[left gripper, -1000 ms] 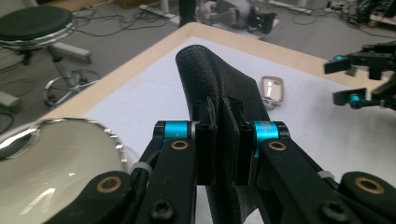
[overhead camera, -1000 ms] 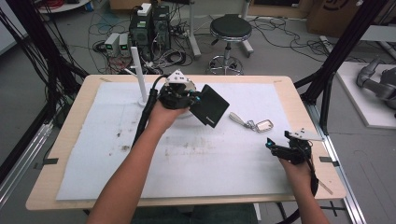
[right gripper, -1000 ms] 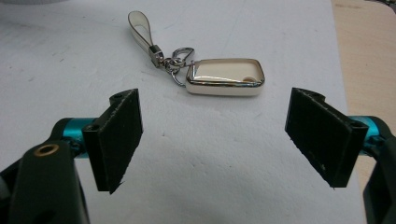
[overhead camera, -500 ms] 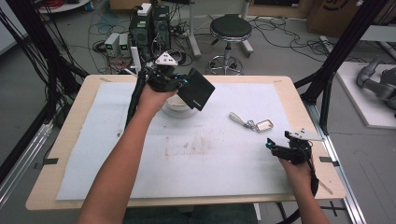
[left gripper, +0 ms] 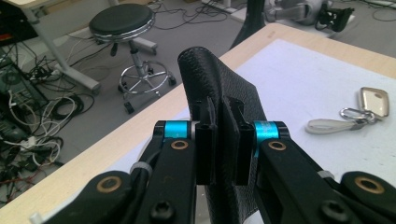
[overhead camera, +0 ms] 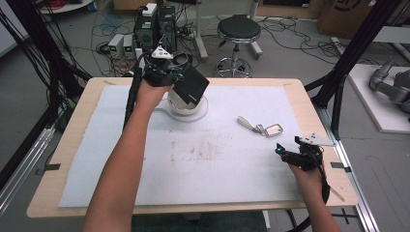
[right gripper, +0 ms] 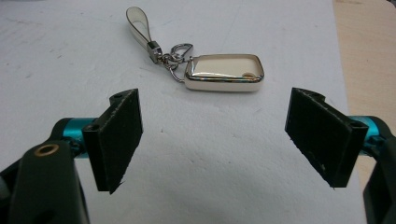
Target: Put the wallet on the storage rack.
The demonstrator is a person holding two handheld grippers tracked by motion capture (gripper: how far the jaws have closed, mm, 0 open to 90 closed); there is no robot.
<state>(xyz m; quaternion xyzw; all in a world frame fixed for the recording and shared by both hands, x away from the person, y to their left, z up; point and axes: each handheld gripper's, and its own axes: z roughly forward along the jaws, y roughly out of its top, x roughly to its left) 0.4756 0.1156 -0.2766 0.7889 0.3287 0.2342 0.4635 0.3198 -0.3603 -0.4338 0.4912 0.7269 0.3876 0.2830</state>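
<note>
Wallet (left gripper: 219, 88) clamped in left claw (left gripper: 223, 140).

Even, bright overhead light, soft faint shadows on white foam mat (overhead camera: 232, 159). High view slightly soft, grainy. Glossy cream key fob with chrome rim (right gripper: 224, 71) shows glare. Near black fingers (left gripper: 204, 149) blurred in left gripper view; floor background sharp.

Left tongs (overhead camera: 180, 77) with clamped black wallet (overhead camera: 191, 85) lifted and carried toward the far edge of the surface (overhead camera: 300, 96); white bowl (overhead camera: 186, 107) beneath now partly uncovered.
</note>
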